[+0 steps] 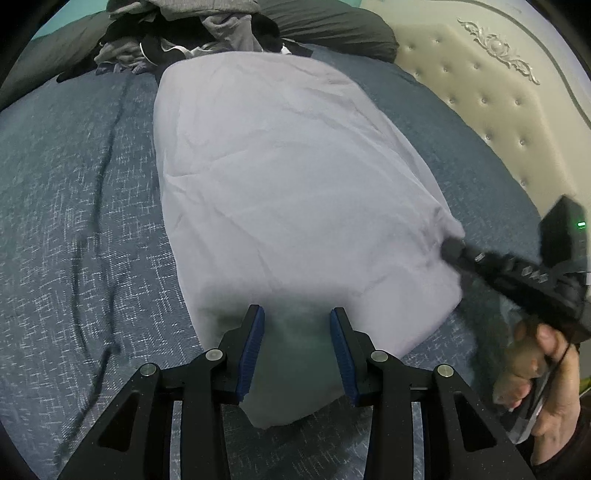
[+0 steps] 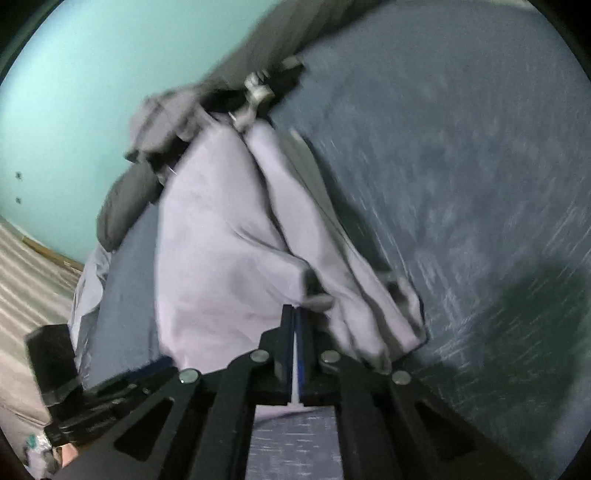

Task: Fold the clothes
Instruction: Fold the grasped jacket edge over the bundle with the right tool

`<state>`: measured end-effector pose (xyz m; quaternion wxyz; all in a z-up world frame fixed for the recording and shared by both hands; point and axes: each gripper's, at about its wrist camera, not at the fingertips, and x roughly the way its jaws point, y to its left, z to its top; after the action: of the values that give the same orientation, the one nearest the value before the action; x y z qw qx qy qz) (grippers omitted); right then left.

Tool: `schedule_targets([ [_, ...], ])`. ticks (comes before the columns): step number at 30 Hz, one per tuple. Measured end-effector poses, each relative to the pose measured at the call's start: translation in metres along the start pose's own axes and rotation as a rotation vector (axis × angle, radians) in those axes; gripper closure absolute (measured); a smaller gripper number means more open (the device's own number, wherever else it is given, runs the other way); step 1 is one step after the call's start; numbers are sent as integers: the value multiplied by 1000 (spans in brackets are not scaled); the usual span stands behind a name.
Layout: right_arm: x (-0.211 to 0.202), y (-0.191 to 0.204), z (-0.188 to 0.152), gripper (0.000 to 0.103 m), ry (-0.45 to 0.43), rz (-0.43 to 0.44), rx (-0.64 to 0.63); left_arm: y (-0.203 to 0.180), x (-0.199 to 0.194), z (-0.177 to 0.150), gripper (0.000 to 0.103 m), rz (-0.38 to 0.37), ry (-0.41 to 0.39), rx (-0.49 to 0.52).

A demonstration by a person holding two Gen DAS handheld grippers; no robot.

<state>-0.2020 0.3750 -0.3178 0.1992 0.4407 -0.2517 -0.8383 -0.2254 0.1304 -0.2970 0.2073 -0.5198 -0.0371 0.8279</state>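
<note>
Lying lengthwise along the blue speckled bed cover [image 1: 85, 221], the pale lilac garment [image 1: 295, 177] is spread mostly flat, its near end reaching down between the fingers of the left gripper [image 1: 297, 350]. Those fingers stand partly open, their blue ribbed pads [image 1: 253, 350] on either side of the cloth; whether they press on it cannot be told. At the far end of the bed a heap of grey and black clothes [image 1: 192, 40] sits against a dark pillow [image 1: 332, 26]. To the right of the garment, the right gripper [image 1: 452, 248] reaches in from the side with its tip on the cloth's right edge, the fabric gathered into small puckers there; the person's right hand [image 1: 543, 373] grips its handle, and a small green light [image 1: 580, 223] glows on the black block above. Behind it rises the cream tufted headboard [image 1: 480, 96] with its carved scroll. In the right wrist view, the fingers are closed together on a fold of the lilac garment [image 2: 229, 266], a thin sliver of pale cloth showing between the pads, and the fabric ridges up away from them toward the clothes heap [image 2: 177, 118] and the turquoise wall [image 2: 92, 92]. No brand, label or readable writing shows on anything.
</note>
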Motion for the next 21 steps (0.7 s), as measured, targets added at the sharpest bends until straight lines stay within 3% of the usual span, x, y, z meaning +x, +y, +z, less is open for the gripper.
schedule_targets([
  [5, -5, 42, 8, 101, 4, 39, -132, -5, -12, -1, 63, 7, -16, 24],
  [12, 43, 17, -7, 103, 142, -133, -164, 2, 6, 0, 63, -13, 18, 1],
  [14, 54, 5, -8, 103, 177, -136, -166, 3, 11, 0, 63, -17, 29, -4],
  [21, 18, 18, 12, 103, 130, -216, -228, 1, 2, 4, 63, -16, 25, 5],
])
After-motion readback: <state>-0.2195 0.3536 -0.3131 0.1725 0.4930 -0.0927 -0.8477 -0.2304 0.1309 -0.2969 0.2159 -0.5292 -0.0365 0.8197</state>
